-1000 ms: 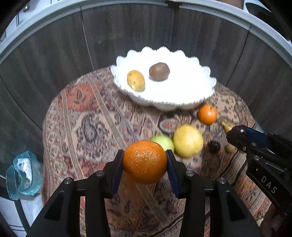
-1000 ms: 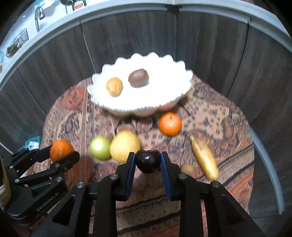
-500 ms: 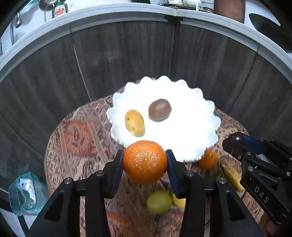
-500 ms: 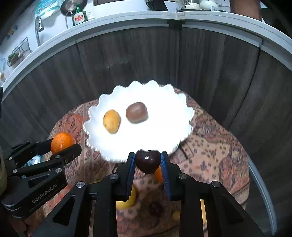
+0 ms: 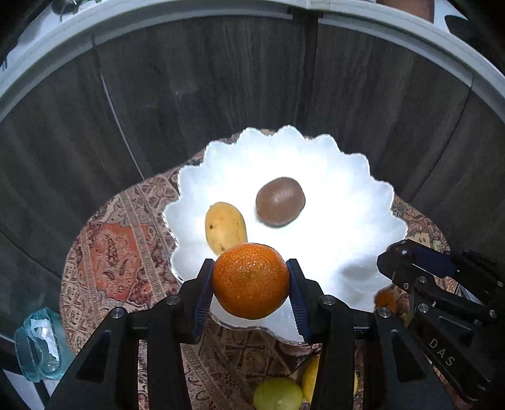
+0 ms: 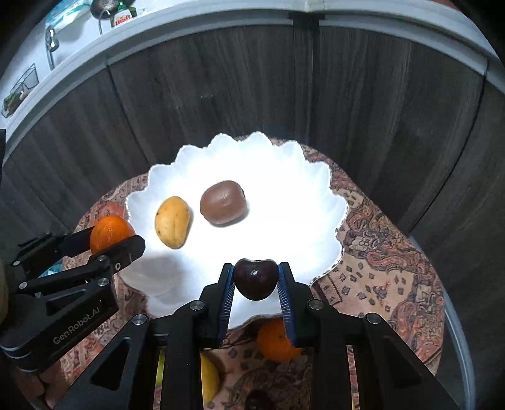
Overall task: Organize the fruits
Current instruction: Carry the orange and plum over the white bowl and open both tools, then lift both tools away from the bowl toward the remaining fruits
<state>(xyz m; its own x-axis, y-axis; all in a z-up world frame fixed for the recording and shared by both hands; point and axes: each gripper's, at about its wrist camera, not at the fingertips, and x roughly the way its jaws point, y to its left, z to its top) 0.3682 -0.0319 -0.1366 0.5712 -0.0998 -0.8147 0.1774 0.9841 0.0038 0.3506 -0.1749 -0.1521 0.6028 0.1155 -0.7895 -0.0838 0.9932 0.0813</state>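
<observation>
Dark wood panels behind paisley-clothed worktop [image 5: 104, 252]. Left claw [image 5: 251, 285] clamped on orange [image 5: 251, 280], right claw [image 6: 255, 280] on plum [image 6: 255, 279], both over scalloped bowl's [image 6: 322, 202] near rim. Careless release: could roll into mango [image 5: 224, 227], kiwi [image 5: 280, 201], or off.

Readable lettering on the two grippers

"DAS" in pale letters stands on the black body of the right gripper [image 5: 407, 252], at four o'clock in the left wrist view; "GenRobot.AI" runs along the black body of the left gripper [image 6: 110, 235], at eight o'clock in the right wrist view; the label of the bottle [image 6: 121, 19] at eleven o'clock is too blurred to read.
</observation>
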